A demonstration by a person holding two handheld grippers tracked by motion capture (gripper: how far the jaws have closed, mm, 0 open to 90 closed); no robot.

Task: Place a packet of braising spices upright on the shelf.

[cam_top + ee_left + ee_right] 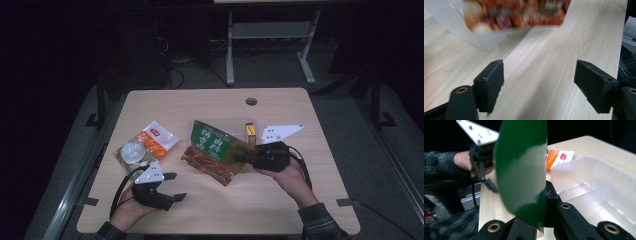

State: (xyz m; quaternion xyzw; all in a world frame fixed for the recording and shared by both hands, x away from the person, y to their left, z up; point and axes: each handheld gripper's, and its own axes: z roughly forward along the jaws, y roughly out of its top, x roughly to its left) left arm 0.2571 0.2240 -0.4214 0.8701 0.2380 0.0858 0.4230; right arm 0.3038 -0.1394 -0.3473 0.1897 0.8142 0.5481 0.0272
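Note:
A green snack bag (pixel 212 145) with red food pictured at its lower end is held on edge over the table's middle. My right gripper (pixel 239 156) is shut on the bag's right side. In the right gripper view the green bag (pixel 524 170) stands pinched between the jaws of the right gripper (pixel 541 202). My left gripper (pixel 179 186) is open near the front left of the table, apart from the bag. The left gripper view shows the left gripper (pixel 539 82) spread wide over bare wood, with the blurred bag (pixel 516 12) ahead.
A clear plastic tray (pixel 599 185) with dividers lies under and beside the bag. An orange and white packet (pixel 157 136) with a round clear lid (pixel 132 151) lies at the left. A small yellow box (pixel 250 131) stands behind the bag. The table (pixel 210 205) has a cable hole (pixel 251 101).

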